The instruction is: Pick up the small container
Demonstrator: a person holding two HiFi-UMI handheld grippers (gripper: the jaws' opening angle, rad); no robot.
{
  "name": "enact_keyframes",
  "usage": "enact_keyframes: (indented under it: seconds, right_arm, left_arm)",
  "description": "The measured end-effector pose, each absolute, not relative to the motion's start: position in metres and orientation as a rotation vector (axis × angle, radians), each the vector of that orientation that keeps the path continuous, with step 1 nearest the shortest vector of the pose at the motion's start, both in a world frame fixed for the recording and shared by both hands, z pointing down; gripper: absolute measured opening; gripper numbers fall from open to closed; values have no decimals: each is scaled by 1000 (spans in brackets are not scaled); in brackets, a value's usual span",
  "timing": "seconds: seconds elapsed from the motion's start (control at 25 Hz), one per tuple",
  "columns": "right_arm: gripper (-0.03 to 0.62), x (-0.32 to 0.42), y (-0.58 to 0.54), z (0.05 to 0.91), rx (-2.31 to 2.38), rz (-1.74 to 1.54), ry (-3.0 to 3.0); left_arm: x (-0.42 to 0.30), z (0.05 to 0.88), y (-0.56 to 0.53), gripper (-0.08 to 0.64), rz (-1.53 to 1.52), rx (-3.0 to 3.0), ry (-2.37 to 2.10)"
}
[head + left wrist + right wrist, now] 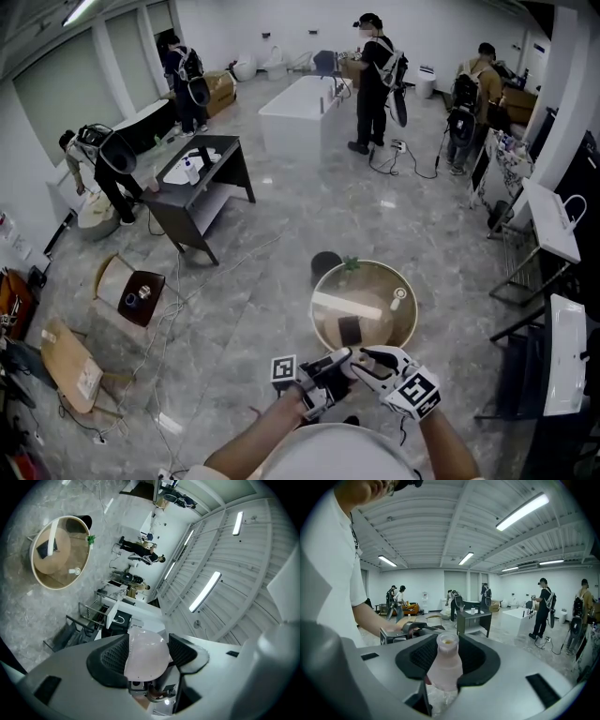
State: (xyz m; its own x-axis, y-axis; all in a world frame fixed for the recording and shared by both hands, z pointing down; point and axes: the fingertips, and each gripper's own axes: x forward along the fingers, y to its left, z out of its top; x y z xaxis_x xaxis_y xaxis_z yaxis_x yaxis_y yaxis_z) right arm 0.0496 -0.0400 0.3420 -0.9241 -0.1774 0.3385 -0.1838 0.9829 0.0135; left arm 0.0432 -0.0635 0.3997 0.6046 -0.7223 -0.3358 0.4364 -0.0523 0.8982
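Note:
The small container (446, 665) is a pale pink bottle with an open neck, and both grippers hold it. In the right gripper view it stands between the black pads of my right gripper (450, 660), neck pointing away, with the pads pressed on its body. My left gripper (405, 632) shows just behind it. In the left gripper view the container's rounded end (146, 658) fills the gap of my left gripper (147, 651), both pads against it. In the head view the left gripper (333, 368) and right gripper (364, 358) meet tip to tip near my body, and the bottle is hidden between them.
A round tan table (375, 286) stands just beyond the grippers, with a white strip, a dark block and a small white item on it. A dark side table (202, 192), a white tub (300, 98), several standing people, chairs and floor cables lie farther off.

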Motion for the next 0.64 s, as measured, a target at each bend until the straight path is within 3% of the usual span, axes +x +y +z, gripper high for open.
enact_keyframes:
  seconds: [0.64]
  right_arm:
    - [152, 49, -39, 339, 242, 26, -2798]
  left_arm:
    - [42, 396, -63, 262, -962, 1318, -288]
